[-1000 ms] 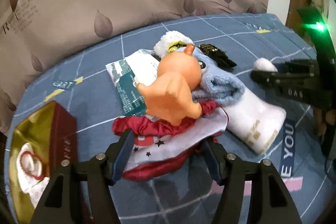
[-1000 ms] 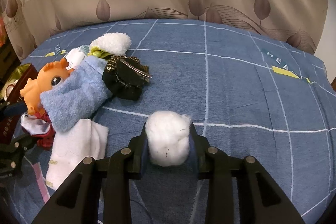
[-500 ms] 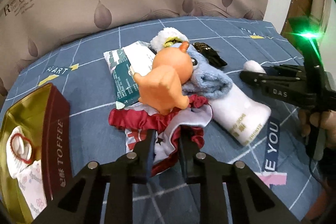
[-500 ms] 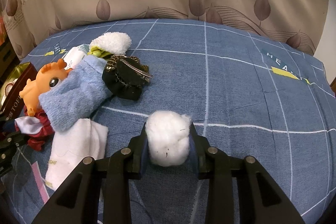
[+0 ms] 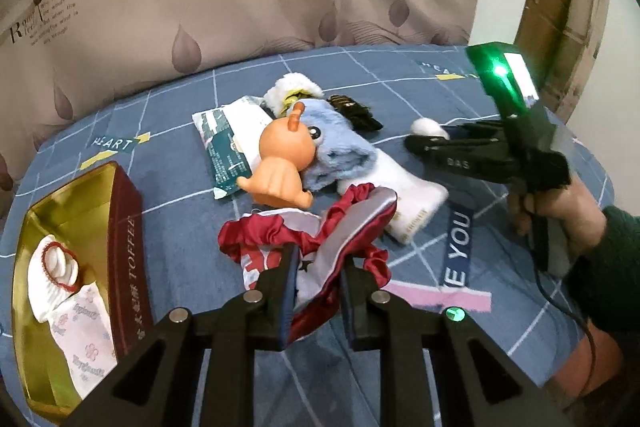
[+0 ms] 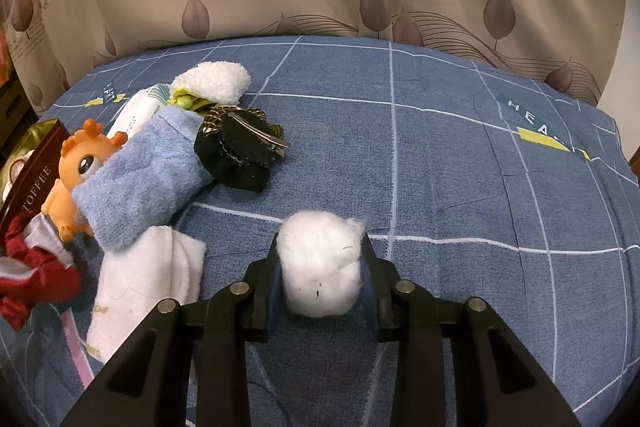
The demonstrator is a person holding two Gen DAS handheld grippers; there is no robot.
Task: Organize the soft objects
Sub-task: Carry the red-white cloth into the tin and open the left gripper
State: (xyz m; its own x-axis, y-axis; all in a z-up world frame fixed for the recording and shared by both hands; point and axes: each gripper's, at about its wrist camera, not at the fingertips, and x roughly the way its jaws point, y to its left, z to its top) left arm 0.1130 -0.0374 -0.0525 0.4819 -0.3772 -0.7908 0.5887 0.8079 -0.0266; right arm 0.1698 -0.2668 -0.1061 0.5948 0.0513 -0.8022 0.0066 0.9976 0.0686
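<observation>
My left gripper (image 5: 318,267) is shut on a red and silver satin cloth (image 5: 340,227) and holds it lifted off the blue bedspread. Behind it lie an orange toy (image 5: 284,163), a light blue fuzzy sock (image 5: 340,147) and a white sock (image 5: 404,195). My right gripper (image 6: 320,267) is shut on a white cotton ball (image 6: 320,267), seen small in the left wrist view (image 5: 426,127). The right wrist view also shows the orange toy (image 6: 80,167), blue sock (image 6: 140,179), white sock (image 6: 148,275) and red cloth (image 6: 36,275).
A gold-lined toffee tin (image 5: 124,227) at the left holds white printed fabric (image 5: 68,287). A tissue pack (image 5: 228,143), a white fluffy item (image 6: 216,83) and a black hair clip piece (image 6: 240,151) lie in the pile. A curtain hangs behind the bed.
My left gripper closed on the red and silver cloth and lifted it back out from under the orange toy. The right gripper with the cotton ball stayed still.
</observation>
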